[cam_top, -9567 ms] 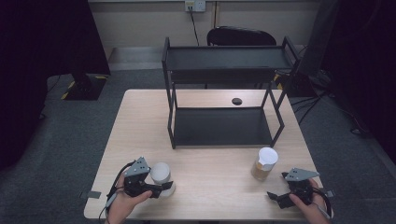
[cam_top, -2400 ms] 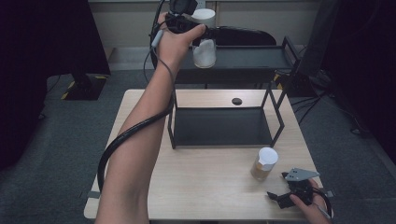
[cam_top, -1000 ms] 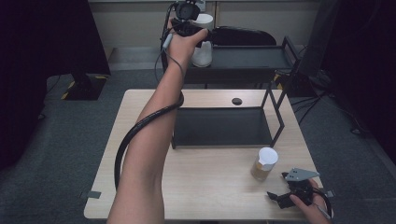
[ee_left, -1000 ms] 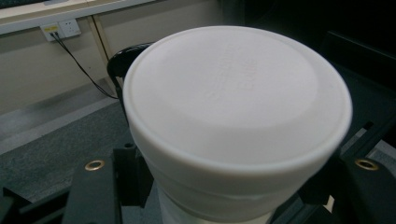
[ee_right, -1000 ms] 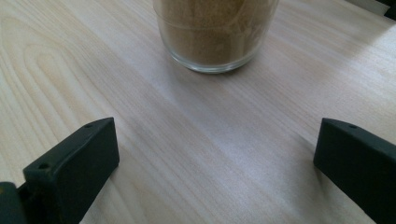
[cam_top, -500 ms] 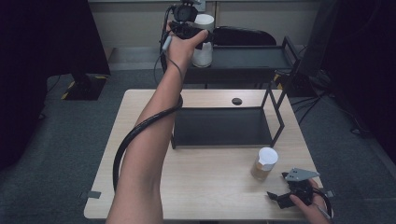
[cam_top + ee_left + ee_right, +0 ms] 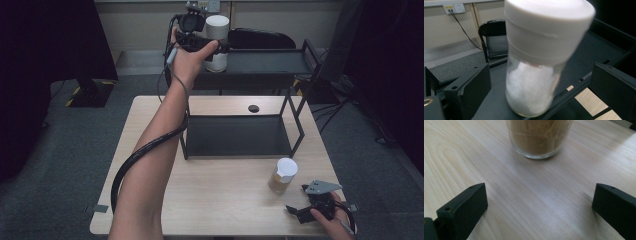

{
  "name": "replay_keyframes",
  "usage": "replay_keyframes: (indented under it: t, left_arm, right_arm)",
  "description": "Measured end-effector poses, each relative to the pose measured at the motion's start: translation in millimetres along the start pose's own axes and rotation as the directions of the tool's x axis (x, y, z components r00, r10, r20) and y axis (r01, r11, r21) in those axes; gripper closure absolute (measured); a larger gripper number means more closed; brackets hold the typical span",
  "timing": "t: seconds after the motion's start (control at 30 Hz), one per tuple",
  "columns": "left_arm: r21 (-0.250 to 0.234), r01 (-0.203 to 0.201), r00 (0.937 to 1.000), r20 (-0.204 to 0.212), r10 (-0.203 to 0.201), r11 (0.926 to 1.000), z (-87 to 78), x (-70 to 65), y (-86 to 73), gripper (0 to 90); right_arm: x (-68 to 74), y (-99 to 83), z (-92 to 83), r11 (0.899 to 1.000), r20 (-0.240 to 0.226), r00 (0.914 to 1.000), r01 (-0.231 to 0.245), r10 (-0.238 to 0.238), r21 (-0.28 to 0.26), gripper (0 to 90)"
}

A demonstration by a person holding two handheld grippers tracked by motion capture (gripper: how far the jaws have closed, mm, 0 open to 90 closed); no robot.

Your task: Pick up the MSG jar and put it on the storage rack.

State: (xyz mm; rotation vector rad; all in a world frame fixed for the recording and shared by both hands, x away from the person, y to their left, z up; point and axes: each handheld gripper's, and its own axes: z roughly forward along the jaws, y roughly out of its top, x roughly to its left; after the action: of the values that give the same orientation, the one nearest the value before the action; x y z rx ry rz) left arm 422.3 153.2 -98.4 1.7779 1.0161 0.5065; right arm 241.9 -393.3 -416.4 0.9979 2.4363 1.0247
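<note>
On the black shelf rack's (image 7: 240,135) top tier stands the white-lidded jar (image 7: 536,62), between the left tongs' (image 7: 539,82) spread jaws (apparently just released). Right tongs (image 7: 539,207) gape before the brown-filled jar (image 7: 539,137).

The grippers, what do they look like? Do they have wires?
Both are black, each with two blocky black jaws. The left gripper trails a thick black cable along the person's bare, sleeveless forearm. The right gripper carries a grey three-cornered plate on top, and a dark cable loops by the wrist.
</note>
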Motion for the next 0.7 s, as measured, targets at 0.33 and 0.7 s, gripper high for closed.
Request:
replay_keyframes:
  t: [0.33, 0.7]
  left_arm:
    - [-0.02, -0.002, 0.9983, 0.058, 0.003, 0.9998, -8.4, 2.1, -26.6, 0.6]
    - [-0.064, 0.001, 0.9896, 0.144, 0.008, 0.998, -6.6, 10.7, -70.0, 0.8]
  right_arm:
    - [-0.1, 0.0, 0.0, 1.0, 0.0, 1.0, 0.0, 0.0, 0.0, 0.0]
    - [-0.1, -0.2, 0.1, 1.0, 0.001, 1.0, 0.002, -0.002, -0.002, 0.0]
